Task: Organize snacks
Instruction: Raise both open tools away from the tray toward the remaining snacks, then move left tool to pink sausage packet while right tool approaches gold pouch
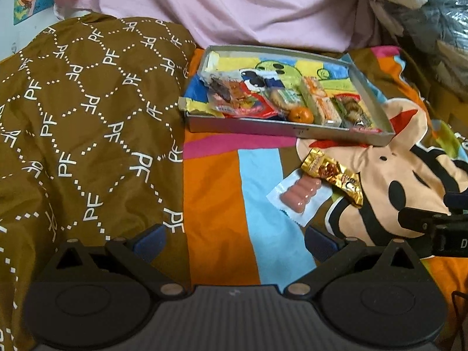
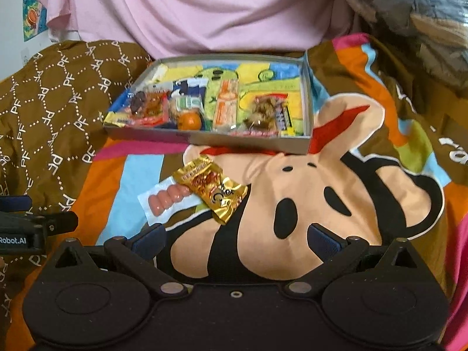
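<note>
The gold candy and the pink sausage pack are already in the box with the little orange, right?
Not quite. The right wrist view shows the gold candy and sausage pack still lying on the blanket, outside the box. The little orange is inside.

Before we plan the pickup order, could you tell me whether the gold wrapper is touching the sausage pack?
Touching. The right wrist view shows the gold wrapper lying across one end of the sausage pack, overlapping it with no gap; the left wrist view shows the same overlap.

Ahead of my claws a tray [image 2: 204,139] sits on the bedspread [image 2: 292,204], snacks [image 2: 190,121] in its near half. Before it, a wrapper [image 2: 212,188] overlaps a sausage pack [image 2: 166,200]. A quilt [image 2: 52,111] lies left.
</note>
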Available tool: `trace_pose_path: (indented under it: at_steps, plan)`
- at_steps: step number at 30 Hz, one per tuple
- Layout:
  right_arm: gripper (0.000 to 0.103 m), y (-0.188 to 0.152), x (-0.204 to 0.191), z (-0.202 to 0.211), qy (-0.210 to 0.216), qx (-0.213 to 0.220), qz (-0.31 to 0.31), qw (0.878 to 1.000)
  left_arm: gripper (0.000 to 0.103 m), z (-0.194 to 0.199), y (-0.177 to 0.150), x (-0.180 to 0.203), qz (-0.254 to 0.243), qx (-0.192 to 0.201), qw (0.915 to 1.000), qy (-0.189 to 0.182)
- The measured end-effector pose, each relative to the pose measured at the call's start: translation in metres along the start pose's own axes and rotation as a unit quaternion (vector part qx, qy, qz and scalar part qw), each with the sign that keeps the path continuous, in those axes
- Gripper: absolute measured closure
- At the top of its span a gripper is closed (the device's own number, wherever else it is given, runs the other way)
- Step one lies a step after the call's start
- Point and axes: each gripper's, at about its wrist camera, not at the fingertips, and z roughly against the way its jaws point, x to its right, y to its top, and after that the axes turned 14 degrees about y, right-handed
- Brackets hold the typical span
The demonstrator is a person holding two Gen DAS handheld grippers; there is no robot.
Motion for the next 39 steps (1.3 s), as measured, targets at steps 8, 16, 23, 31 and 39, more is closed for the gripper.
trace_pose_path:
  at_steps: [8,16,23,31,39]
  plan:
    - [0.001,0.005,0.011,-0.018,0.013,-0.044,-0.026,0.999,0.0,-0.014,0.002,0.005,-0.017,-0.008,0.9998,0.008]
    - [0.001,0.016,0.013,-0.035,0.005,-0.049,0.032,0.998,0.0,-0.033,0.005,0.014,-0.041,-0.009,0.9991,0.01]
    - [0.001,0.022,0.008,-0.053,0.01,-0.031,0.146,0.989,0.0,-0.05,0.01,0.016,-0.046,0.0,0.9988,0.015]
    - [0.001,0.033,0.019,-0.08,0.046,-0.014,0.167,0.985,0.0,-0.066,0.014,0.027,-0.071,0.014,0.9971,0.021]
    - [0.001,0.038,0.026,-0.108,0.072,-0.04,0.15,0.985,0.0,-0.077,0.02,0.034,-0.077,0.019,0.9966,0.021]
